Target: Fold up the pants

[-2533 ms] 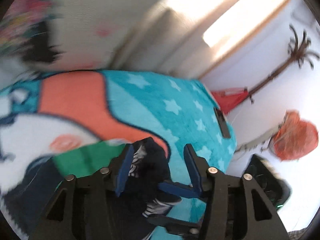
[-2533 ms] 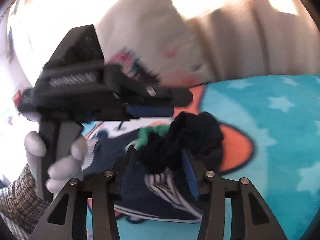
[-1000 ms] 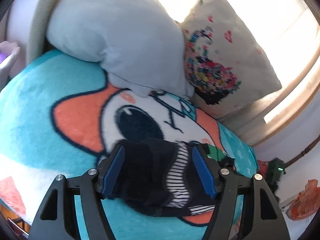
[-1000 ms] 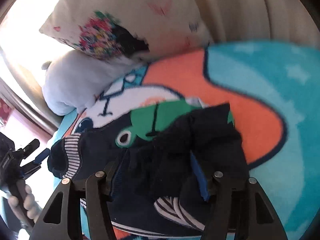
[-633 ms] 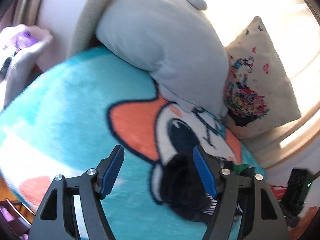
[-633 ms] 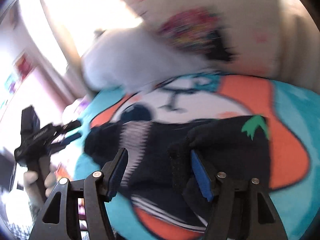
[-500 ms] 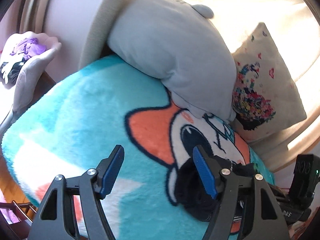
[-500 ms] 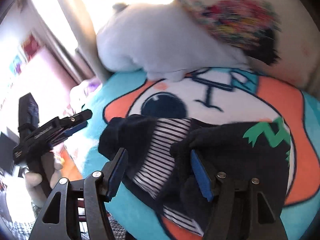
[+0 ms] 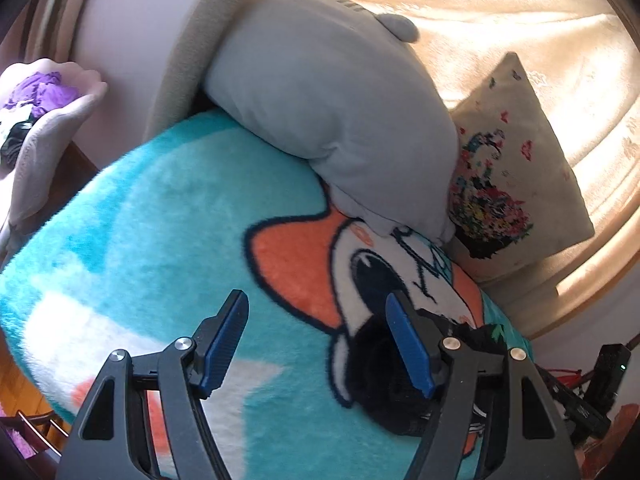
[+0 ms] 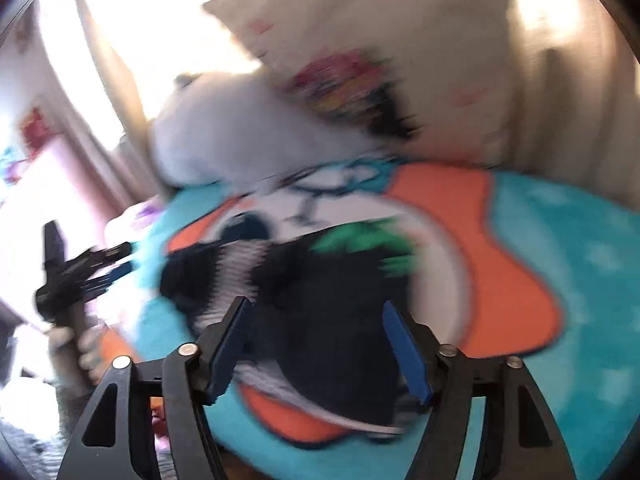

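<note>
The dark navy pants with striped cuffs and a green print lie bunched on the teal and orange cartoon blanket. In the left wrist view the pants show low right, partly behind my right finger. My left gripper is open and empty over the blanket, to the left of the pants; it also shows at the left of the right wrist view. My right gripper is open just above the pants, holding nothing. That view is blurred.
A grey plush pillow and a cream pillow with a floral print lean at the blanket's far edge. A curtain hangs behind. A chair with purple cloth stands at left. The bed edge and wooden floor lie lower left.
Both grippers have let go of the pants and pulled back. My left gripper swung left, away from the pants. My right gripper opened and lifted off the cloth.
</note>
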### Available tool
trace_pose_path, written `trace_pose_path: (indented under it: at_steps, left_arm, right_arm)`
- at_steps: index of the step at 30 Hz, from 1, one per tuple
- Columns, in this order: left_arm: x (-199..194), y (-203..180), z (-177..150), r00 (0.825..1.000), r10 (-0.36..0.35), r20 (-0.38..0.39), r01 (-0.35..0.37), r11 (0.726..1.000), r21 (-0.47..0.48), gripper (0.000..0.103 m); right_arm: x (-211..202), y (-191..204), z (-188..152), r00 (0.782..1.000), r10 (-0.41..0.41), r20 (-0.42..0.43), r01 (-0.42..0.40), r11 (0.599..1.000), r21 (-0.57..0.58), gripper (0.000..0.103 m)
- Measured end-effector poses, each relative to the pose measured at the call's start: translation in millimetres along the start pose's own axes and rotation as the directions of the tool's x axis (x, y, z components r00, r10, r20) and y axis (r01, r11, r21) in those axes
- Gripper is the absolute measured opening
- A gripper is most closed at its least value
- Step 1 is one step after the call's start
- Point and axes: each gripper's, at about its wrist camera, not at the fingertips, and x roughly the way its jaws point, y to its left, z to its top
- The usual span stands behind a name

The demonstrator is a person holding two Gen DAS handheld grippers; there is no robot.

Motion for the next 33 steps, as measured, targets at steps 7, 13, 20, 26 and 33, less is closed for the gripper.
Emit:
trace_pose_path:
  at_steps: [7, 13, 20, 26, 33]
  left_arm:
    - [-1.9, -27.8, -8.3, 1.0, -0.013, -0.013, 0.014, 0.998, 0.062, 0.07]
    - [1.9, -52.9, -17.0, 0.999, -0.01, -0.037, 0.014, 0.994, 0.11, 0.07]
    - [18.4, -95.3, -37.1, 0.995, -0.049, -0.089, 0.066, 0.979, 0.193, 0.07]
    - [32.4, -115.7, -47.5, 0.991, -0.033, -0.131, 0.065, 0.968, 0.241, 0.07]
    - [23.5, -116.1, -40.1, 0.996, -0.021, -0.09, 0.042, 0.971, 0.236, 0.07]
  right_arm:
    - [39.7, -30.4, 6.2, 0.998, 0.025, -0.056, -0.019, 0.994, 0.107, 0.074]
    - [61.1, -20.4, 3.0, 0.996, 0.017, -0.085, -0.014, 0.999, 0.041, 0.022]
    - [35.3, -69.1, -16.7, 1.0, 0.023, 0.013, -0.025, 0.986, 0.168, 0.017]
    - [34.7, -112.5, -36.4, 1.0, 0.02, 0.005, -0.02, 0.96, 0.278, 0.023]
    - [-27.4, -141.4, -42.5, 0.991, -0.047, 0.126, -0.006, 0.921, 0.39, 0.034]
